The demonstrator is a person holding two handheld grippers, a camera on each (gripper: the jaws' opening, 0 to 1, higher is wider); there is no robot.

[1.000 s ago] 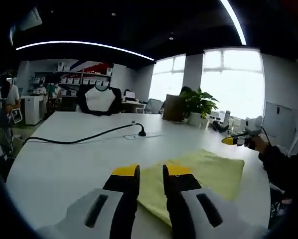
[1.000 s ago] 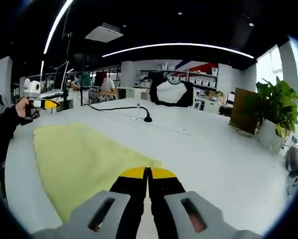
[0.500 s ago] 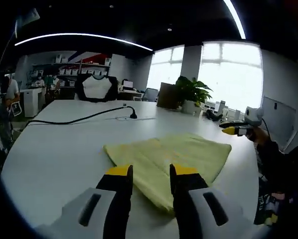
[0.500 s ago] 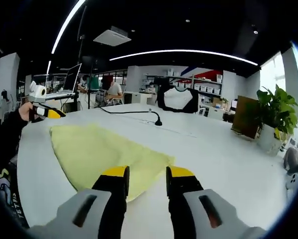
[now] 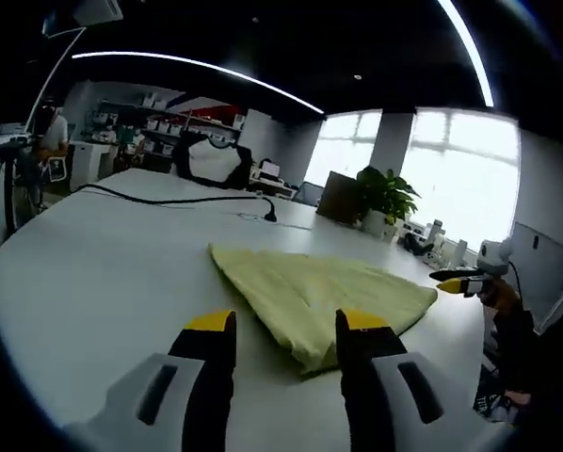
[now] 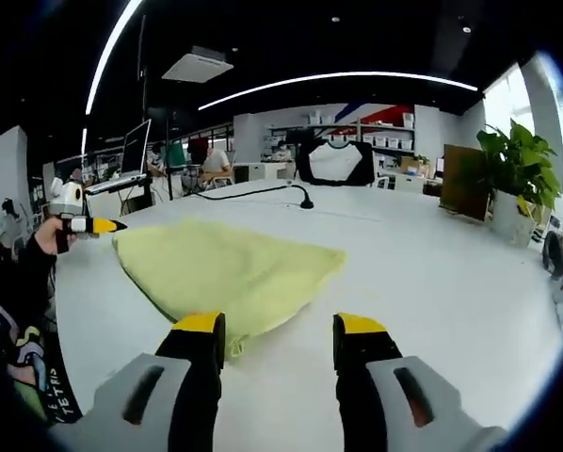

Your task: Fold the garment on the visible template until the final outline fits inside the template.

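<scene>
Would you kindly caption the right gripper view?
Open right gripper above a folded yellow garment on a white table.

In the right gripper view, the yellow garment lies folded flat on the white counter. The right gripper hangs just short of the garment's near edge, fingers spread apart and empty. The left gripper, held in a hand, sits beside the garment's far-left corner.

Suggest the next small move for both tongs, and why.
Probably bring the left tongs down onto the near edge of the yellow cloth and grip it. Both they and the right tongs are open and empty, and the cloth lies loosely folded on the white table.
</scene>
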